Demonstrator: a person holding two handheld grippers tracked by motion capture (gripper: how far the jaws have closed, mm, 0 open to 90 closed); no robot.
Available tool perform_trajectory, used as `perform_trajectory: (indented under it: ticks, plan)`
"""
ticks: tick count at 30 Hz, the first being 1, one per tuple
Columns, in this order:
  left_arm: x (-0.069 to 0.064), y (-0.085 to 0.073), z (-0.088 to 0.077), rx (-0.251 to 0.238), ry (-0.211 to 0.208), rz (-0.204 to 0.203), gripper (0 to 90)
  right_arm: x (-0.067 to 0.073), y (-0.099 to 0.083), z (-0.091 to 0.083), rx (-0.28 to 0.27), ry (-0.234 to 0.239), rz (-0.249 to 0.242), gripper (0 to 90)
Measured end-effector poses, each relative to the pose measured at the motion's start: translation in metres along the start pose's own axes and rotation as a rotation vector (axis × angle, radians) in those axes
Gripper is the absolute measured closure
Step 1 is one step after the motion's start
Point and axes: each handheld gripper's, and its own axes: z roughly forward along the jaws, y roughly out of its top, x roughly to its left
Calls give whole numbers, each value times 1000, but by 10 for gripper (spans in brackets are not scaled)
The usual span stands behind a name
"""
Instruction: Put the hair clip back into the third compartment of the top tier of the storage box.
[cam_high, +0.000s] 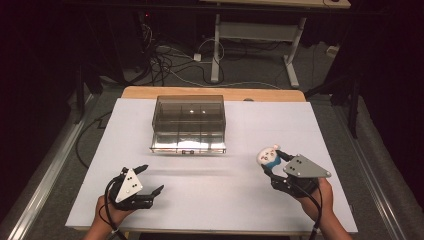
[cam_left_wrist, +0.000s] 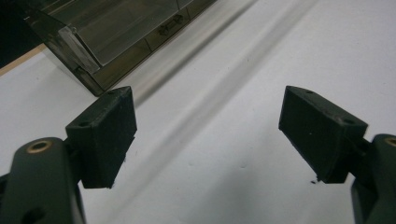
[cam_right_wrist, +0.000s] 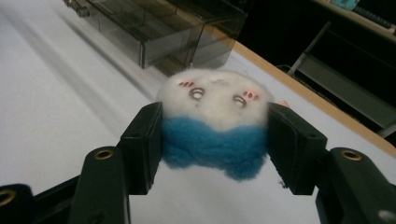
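The right gripper (cam_high: 274, 159) holds a small plush toy (cam_high: 268, 155), white on top and blue below, with both jaws pressed against the blue sides of its body. In the right gripper view the toy (cam_right_wrist: 214, 122) sits squarely between the pads, its face turned towards the camera, and it seems to be lifted a little off the desk (cam_high: 235, 190), though the angle leaves that uncertain. The grasp therefore looks done; carrying the toy to the box and letting it go looks like what remains.

The toy is at the right of the desk, near the front, well apart from the clear plastic organiser box (cam_high: 188, 124) that stands at the middle of the far half. In the high view the box shows dividing walls that split it into several compartments, and a front edge with a small latch. The smoky walls and glare make it hard to tell whether its lid is shut or whether anything lies inside; nothing can be made out in the compartments.

The left gripper (cam_high: 148, 179) rests low at the front left, jaws spread wide and holding nothing. In the left gripper view a corner of the box (cam_left_wrist: 107, 42) lies ahead of it, with bare white desk between the pads.
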Motion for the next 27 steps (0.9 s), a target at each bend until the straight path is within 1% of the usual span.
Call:
perform_trajectory:
  ticks: [3,7,8,9,10,12,13,14,17,18,19,20,21,23,24,25,27]
  plan:
    - [0,0,-1,-9,-1,-4,184,1,8,4,-21,8,-1,410]
    - [0,0,-1,-8,-2,-4,185,3,18,13,-32,17,-9,410]
    - [0,0,-1,-8,-2,-4,185,3,18,13,-32,17,-9,410]
    - [0,0,-1,-8,-2,-4,185,5,23,20,-34,25,-9,410]
    - [1,0,-1,-9,-2,-5,185,6,24,22,-34,28,-12,410]
    - [1,0,-1,-9,-3,-4,184,7,26,25,-34,33,-9,410]
    - [0,-1,0,-4,-2,1,184,10,30,32,-29,39,-16,410]
    - [0,-1,0,-4,-2,1,185,10,30,32,-29,39,-16,410]
    - [0,-1,1,-3,-6,5,184,14,38,43,-28,37,-15,409]
    - [0,-1,1,-3,-6,5,185,14,38,43,-28,37,-15,409]
    - [-1,-1,0,-4,-6,13,185,15,44,50,-22,56,-10,409]
    - [-1,-1,0,-4,-6,13,185,15,44,50,-22,56,-10,409]
    - [-1,-1,1,-4,-7,15,184,17,48,57,-17,51,-11,409]
    - [-1,-1,1,-3,-8,15,184,19,52,63,-10,59,-12,409]
    - [-1,-1,1,-3,-8,15,185,19,52,63,-10,59,-12,409]
    - [-1,-1,1,-3,-8,16,184,23,56,69,-5,65,-18,409]
    - [-1,-1,1,-3,-7,17,184,25,59,74,-3,69,-18,409]
